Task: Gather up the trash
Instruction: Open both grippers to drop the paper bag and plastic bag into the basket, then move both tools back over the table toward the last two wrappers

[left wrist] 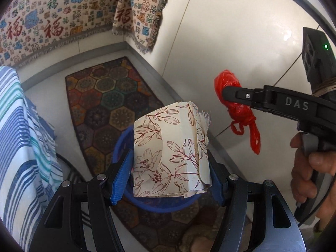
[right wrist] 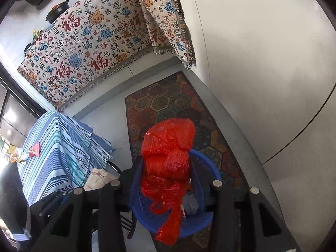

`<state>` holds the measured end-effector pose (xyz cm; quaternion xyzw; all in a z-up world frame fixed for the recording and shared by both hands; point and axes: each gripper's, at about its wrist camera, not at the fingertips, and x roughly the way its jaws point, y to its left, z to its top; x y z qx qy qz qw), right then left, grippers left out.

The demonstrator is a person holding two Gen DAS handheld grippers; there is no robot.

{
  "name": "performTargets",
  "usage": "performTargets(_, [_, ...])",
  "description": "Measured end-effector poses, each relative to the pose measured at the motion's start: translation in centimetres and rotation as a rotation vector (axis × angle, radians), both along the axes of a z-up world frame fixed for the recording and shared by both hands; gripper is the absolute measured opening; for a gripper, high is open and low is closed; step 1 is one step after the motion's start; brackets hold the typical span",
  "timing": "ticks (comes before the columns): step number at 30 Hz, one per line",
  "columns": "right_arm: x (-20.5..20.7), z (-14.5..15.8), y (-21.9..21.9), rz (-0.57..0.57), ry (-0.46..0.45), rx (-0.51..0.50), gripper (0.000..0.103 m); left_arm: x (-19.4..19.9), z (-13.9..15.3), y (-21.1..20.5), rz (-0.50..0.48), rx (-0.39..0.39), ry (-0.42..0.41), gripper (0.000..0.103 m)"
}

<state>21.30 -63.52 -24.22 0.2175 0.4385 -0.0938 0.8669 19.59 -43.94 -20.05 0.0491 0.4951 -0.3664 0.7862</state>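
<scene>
A cream paper box [left wrist: 170, 155] printed with brown flowers sits between the blue pads of my left gripper [left wrist: 168, 168], which is shut on its sides. It hangs over a blue plastic bin [left wrist: 159, 208] on the floor. In the left wrist view my right gripper [left wrist: 229, 92] comes in from the right, shut on a knotted red plastic bag [left wrist: 237, 105] in the air. The right wrist view has the red bag [right wrist: 168, 163] pinched in my right gripper [right wrist: 168, 176], its tail dangling over the blue bin [right wrist: 189, 222]. The box [right wrist: 98, 178] shows at lower left.
The bin stands on a dark rug with hexagon patterns [left wrist: 109, 96]. A blue striped cloth [right wrist: 56, 147] covers a table on the left, with a small red packet [right wrist: 34, 149] on it. A fringed printed blanket [right wrist: 88, 48] hangs behind. A person's hand [left wrist: 310, 168] holds the right gripper's handle.
</scene>
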Motion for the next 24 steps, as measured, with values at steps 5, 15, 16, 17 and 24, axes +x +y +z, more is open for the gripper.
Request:
performTargets(5, [0.2,-0.3,0.0,-0.003,-0.017,0.022,0.049,0.0,-1.1,-1.2,-0.007,-0.002,0.006,0.071])
performTargets(15, [-0.3,1.3,0.0,-0.04,-0.066,-0.025,0.07,0.5,-0.7,-0.3,0.06,-0.031,-0.003,0.095])
performTargets(16, [-0.3,1.6,0.3,-0.037,-0.069,-0.045,0.07,0.2,0.2,0.3,0.067,-0.041,-0.016,0.095])
performTargets(17, [-0.3,1.8,0.5,-0.035,-0.071,-0.061,0.07,-0.2,1.0,1.0,0.072,-0.05,-0.029,0.095])
performTargets(24, [0.3,3.8,3.7,0.03,-0.099,-0.188,0.07,-3.1,6.7,8.7,0.118,-0.088,-0.127,0.1])
